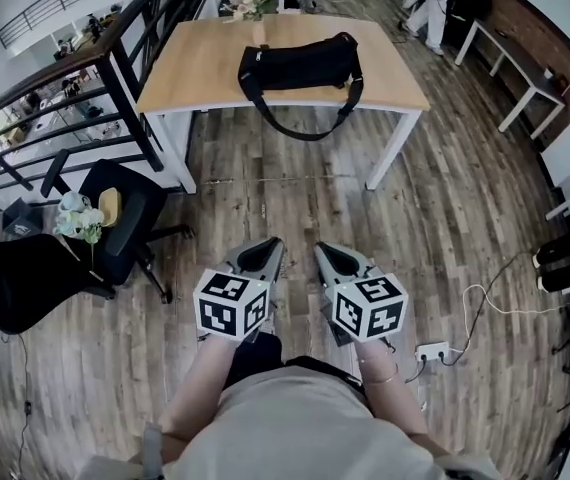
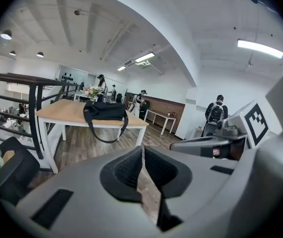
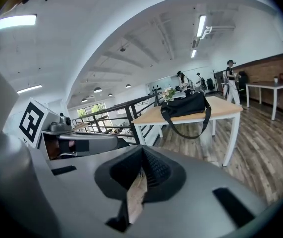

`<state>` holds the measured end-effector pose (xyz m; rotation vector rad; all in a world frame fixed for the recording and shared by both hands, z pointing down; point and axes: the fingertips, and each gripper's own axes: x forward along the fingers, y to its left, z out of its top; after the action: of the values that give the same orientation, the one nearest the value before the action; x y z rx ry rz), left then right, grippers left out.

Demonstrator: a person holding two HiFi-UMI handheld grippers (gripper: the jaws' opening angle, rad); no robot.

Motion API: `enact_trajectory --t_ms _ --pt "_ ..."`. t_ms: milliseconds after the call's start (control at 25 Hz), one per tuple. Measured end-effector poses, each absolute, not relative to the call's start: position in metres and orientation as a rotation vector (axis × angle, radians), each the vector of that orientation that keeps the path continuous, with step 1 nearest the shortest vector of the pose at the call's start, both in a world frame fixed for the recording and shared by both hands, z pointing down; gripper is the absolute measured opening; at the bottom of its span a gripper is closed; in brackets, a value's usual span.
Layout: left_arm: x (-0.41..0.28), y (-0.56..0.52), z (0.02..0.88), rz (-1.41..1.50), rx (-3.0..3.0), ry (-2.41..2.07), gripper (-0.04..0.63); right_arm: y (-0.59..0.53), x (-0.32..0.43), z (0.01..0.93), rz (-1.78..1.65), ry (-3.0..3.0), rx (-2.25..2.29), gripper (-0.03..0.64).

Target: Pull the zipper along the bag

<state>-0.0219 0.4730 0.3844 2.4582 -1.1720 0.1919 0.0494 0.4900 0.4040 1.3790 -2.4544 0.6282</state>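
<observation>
The right gripper point(image 3: 142, 155) is pointing out over the wood floor point(image 3: 260, 148), its jaws pressing together with nothing sitting between them, well apart from the table point(image 3: 226, 109). A black bag point(image 3: 185, 106) is lying on that table, its strap point(image 3: 201, 129) hanging in a loop over the near edge, with flowers point(image 3: 169, 93) standing behind it. The left gripper point(image 3: 79, 142) is showing close by at the left, a railing point(image 3: 131, 114) is running beyond it, and people point(image 3: 230, 81) are standing far back.
</observation>
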Motion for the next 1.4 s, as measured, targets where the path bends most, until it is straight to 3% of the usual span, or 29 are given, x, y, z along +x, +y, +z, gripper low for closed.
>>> enact_trajectory --t_ms 440,880,1400 --pt "-0.059 0.352 0.384 0.254 2.457 -1.191 0.029 0.372 0.014 0.388 0.586 -2.470 1.432 0.008" --pt "-0.081 0.309 0.404 0.297 2.407 -1.162 0.029 0.317 -0.010 0.399 0.611 -2.444 1.393 0.008" --pt "-0.074 0.203 0.416 0.283 2.338 -1.259 0.031 0.209 -0.003 0.412 0.607 -2.483 1.254 0.008"
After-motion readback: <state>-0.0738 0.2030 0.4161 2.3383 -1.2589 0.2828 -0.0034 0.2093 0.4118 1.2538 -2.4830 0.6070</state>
